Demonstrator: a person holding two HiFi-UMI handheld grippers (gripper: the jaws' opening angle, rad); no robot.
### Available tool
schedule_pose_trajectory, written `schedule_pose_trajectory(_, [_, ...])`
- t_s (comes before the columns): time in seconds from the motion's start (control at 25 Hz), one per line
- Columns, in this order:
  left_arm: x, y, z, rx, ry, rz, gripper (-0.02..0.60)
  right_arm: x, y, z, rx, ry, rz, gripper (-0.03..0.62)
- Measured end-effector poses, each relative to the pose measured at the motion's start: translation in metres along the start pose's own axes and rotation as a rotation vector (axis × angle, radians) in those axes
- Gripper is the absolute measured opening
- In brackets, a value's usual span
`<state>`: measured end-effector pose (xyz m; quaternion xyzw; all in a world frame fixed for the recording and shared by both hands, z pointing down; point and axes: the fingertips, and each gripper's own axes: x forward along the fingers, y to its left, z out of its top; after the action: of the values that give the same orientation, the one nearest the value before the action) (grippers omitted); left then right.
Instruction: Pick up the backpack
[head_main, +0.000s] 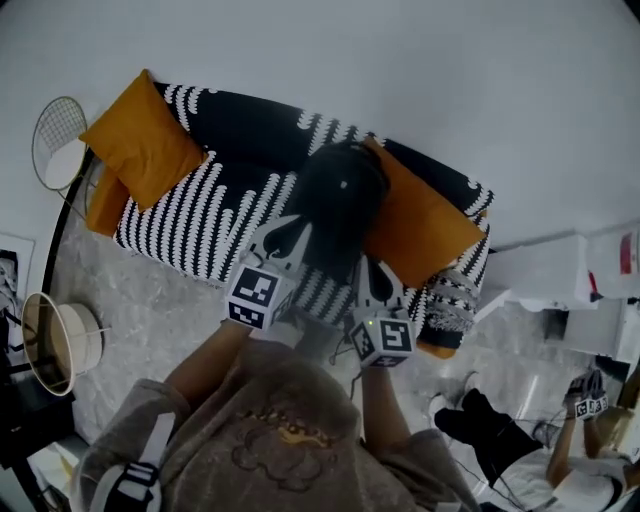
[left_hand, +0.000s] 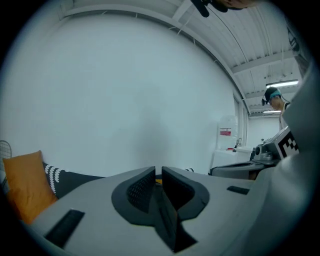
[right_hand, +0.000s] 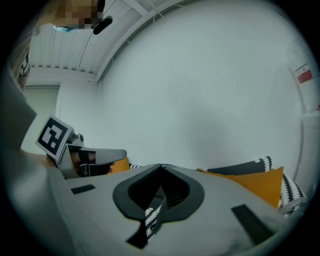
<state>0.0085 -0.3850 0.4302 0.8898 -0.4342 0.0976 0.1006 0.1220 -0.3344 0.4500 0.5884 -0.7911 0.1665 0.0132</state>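
A black backpack (head_main: 335, 195) stands on a black-and-white patterned sofa (head_main: 200, 215), leaning on an orange cushion (head_main: 415, 225). My left gripper (head_main: 288, 232) hovers just in front of the backpack's lower left side, its jaws a narrow slit apart with nothing between them (left_hand: 158, 172). The right gripper (head_main: 367, 270) sits at the backpack's lower right, short of it, with its jaws closed and empty (right_hand: 161, 167). Neither gripper view shows the backpack itself. Both look over the sofa at a white wall.
A second orange cushion (head_main: 145, 140) lies at the sofa's left end and a knitted patterned one (head_main: 455, 300) at its right. A round wire table (head_main: 58, 135) and a round lamp (head_main: 60, 335) stand left. A white cabinet (head_main: 545, 270) and another person (head_main: 520, 440) are right.
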Motion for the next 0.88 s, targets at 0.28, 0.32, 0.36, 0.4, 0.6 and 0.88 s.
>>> schedule_pose_trajectory(0.28, [0.053, 0.028, -0.01, -0.038, 0.023, -0.012, 0.323, 0.052, -0.028, 0.004, 0.037, -0.03, -0.047, 0.304])
schedule_pose_trajectory(0.32, [0.06, 0.032, -0.013, -0.037, 0.031, -0.013, 0.328, 0.059, -0.033, 0.001, 0.038, -0.024, -0.055, 0.305])
schedule_pose_trajectory(0.36, [0.067, 0.036, -0.017, -0.037, 0.04, -0.015, 0.33, 0.066, -0.037, -0.002, 0.041, -0.015, -0.061, 0.305])
schedule_pose_trajectory(0.4, [0.073, 0.039, -0.021, -0.039, 0.048, -0.017, 0.331, 0.073, -0.04, -0.006, 0.046, -0.004, -0.065, 0.305])
schedule_pose_trajectory(0.6, [0.106, 0.062, -0.044, -0.056, 0.093, -0.006, 0.331, 0.108, -0.059, -0.03, 0.079, 0.052, -0.084, 0.305])
schedule_pose_trajectory(0.88, [0.158, 0.094, -0.098, -0.072, 0.184, 0.015, 0.341, 0.151, -0.105, -0.085, 0.11, 0.142, -0.151, 0.305])
